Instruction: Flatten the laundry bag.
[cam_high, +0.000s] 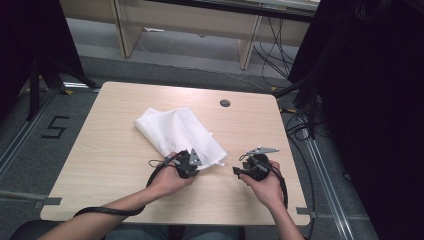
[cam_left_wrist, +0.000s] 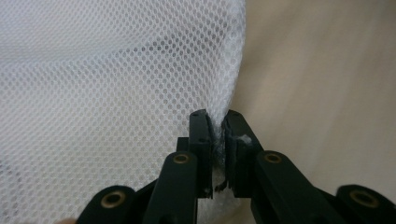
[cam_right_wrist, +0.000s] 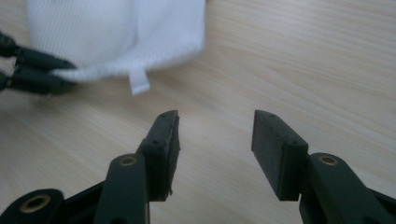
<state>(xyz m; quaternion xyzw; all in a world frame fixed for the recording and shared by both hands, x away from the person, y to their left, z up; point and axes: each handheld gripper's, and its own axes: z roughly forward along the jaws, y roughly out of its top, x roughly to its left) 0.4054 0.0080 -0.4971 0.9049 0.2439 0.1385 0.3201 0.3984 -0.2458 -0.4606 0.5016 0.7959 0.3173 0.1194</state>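
**Mesh bag pinched at its near edge by my left gripper**

Mesh bag lies white and crumpled near the middle of the table, running diagonally from its far-left corner down towards the near right. That light wooden table is the biggest thing I see, with a small round grommet set in it near the far edge.

My left gripper sits at the bag's near end, just beside my left hand. In the left gripper view its jaws are nearly together, with a fold of the netting's edge caught between them; the honeycomb weave spreads away to the left and bare wood shows on the right.

My right gripper rests in my right hand over bare wood, near the bag but apart from it. In the right gripper view its jaws stand wide apart with nothing between them.

Smallest, a little white tag hangs from the bag's hem, beyond the right gripper's jaws, just beside the left gripper's black tips, which clamp the cloth.
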